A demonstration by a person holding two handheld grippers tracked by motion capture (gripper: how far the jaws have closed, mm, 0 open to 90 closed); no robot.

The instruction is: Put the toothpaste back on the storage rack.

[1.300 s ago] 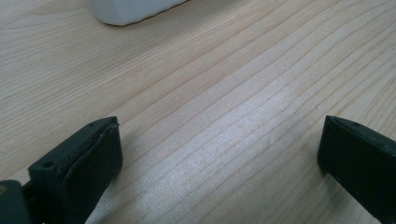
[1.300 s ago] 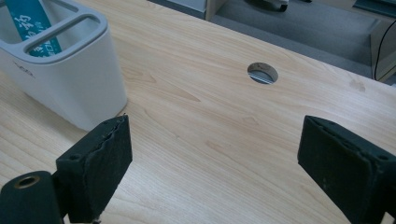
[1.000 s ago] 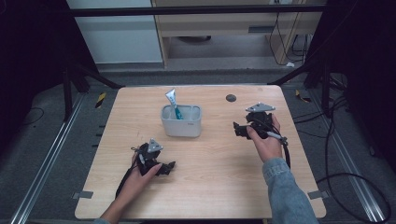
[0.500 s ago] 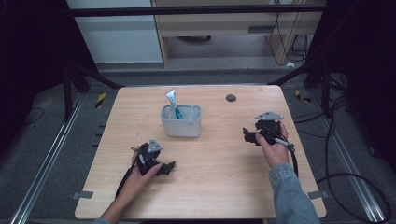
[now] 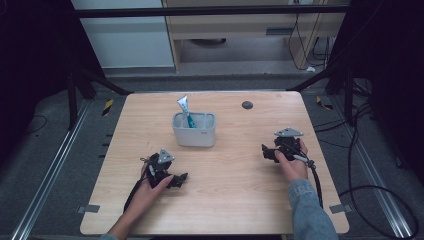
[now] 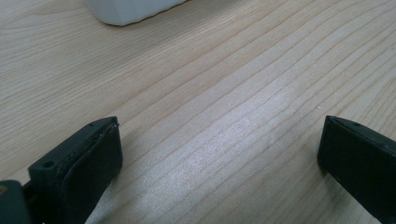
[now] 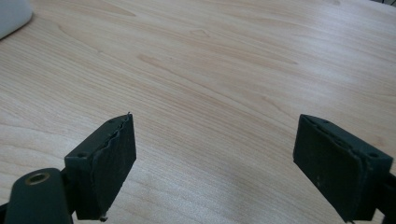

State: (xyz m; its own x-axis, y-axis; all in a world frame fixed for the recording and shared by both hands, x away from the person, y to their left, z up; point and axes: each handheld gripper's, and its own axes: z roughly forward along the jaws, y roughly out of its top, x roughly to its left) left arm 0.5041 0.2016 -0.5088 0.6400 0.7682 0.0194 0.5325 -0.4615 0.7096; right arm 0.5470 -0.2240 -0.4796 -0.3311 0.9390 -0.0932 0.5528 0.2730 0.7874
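A white tub [image 5: 194, 130] stands mid-table in the high view, with a white and teal tube [image 5: 184, 109] sticking up from its left side. My left gripper [image 5: 181, 178] rests low on the wood at the front left, jaws open and empty. In the left gripper view its jaws [image 6: 219, 158] frame bare wood, with the tub's base [image 6: 128, 8] at the top edge. My right gripper [image 5: 265, 152] lies on the table at the right, open and empty. The right gripper view shows its jaws [image 7: 215, 158] wide apart over bare wood, the tub's corner [image 7: 11, 16] at top left.
A small dark round disc [image 5: 247, 105] lies near the table's far edge. The wooden table [image 5: 230, 200] ends close behind both hands. Cables [image 5: 360, 190] trail off the right side over the grey floor.
My right gripper has moved toward the near right and come down onto the table. The left gripper has stayed put.
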